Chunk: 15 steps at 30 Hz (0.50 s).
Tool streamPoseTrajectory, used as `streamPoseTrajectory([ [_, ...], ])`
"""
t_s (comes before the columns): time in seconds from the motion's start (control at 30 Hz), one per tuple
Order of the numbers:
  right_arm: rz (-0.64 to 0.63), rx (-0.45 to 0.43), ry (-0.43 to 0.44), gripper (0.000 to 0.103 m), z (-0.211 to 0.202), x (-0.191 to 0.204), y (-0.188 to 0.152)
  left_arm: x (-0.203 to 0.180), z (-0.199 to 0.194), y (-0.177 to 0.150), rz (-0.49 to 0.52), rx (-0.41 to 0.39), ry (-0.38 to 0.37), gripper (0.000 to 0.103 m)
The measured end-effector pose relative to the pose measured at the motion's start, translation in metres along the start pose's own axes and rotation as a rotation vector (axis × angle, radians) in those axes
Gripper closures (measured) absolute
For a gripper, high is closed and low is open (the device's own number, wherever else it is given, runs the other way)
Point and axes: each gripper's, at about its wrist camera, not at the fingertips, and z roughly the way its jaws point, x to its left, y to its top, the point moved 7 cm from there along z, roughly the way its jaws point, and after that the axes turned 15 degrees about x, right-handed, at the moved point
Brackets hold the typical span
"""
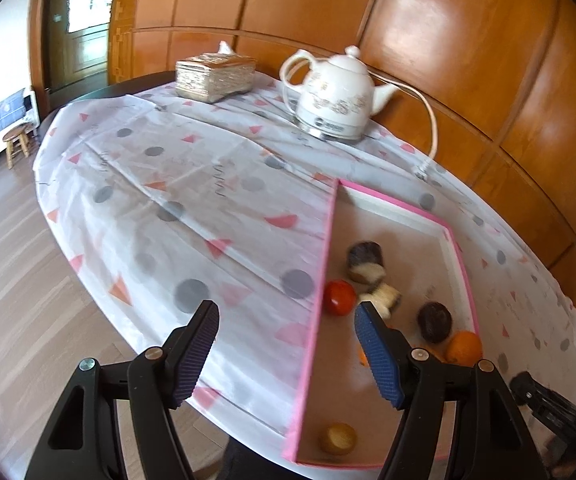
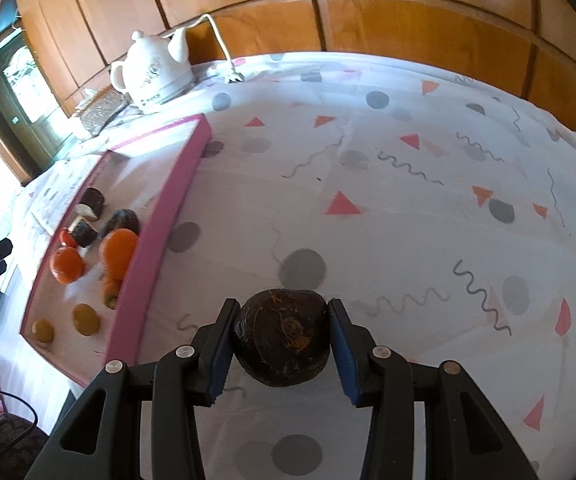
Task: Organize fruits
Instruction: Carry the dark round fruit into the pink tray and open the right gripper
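Clamping a dark brown fruit (image 2: 284, 336) between its blue-padded jaws, the right gripper (image 2: 284, 340) holds it above the patterned tablecloth (image 2: 407, 200) of the table, at 6 o'clock in the right wrist view. At 9 to 10 o'clock of that view lies a pink-rimmed tray (image 2: 160, 216), well apart from the held fruit. Inside it lie two oranges (image 2: 118, 252), one against the near wall, a small red fruit (image 2: 68, 238), dark cut pieces with pale faces (image 2: 90, 202), another dark fruit (image 2: 124, 220), and two small yellow-brown fruits (image 2: 86, 319) toward the tray's 7 o'clock end. The left gripper (image 1: 288, 336) hangs with jaws apart and nothing between them, straddling the tray's pink wall (image 1: 315, 308); in its view the red fruit (image 1: 339, 297) sits just beside that wall. At 12 to 1 o'clock stands a white ceramic kettle (image 1: 335, 92) with cord (image 1: 429, 120), and at 11 o'clock a patterned tissue box (image 1: 216, 76), before wooden wall panels (image 1: 467, 60).
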Motion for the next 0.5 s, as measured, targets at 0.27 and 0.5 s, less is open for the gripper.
streamPoseTrajectory([
  [0.27,-0.152,-0.036,0.072,0.058,-0.022,0.058,0.018,0.019,0.002,0.006,-0.042,-0.006,0.026,0.032],
  [0.5,-0.340,-0.030,0.126,0.058,-0.016,0.134,0.034,0.013,0.008,0.002,-0.022,0.012,0.023,0.032],
])
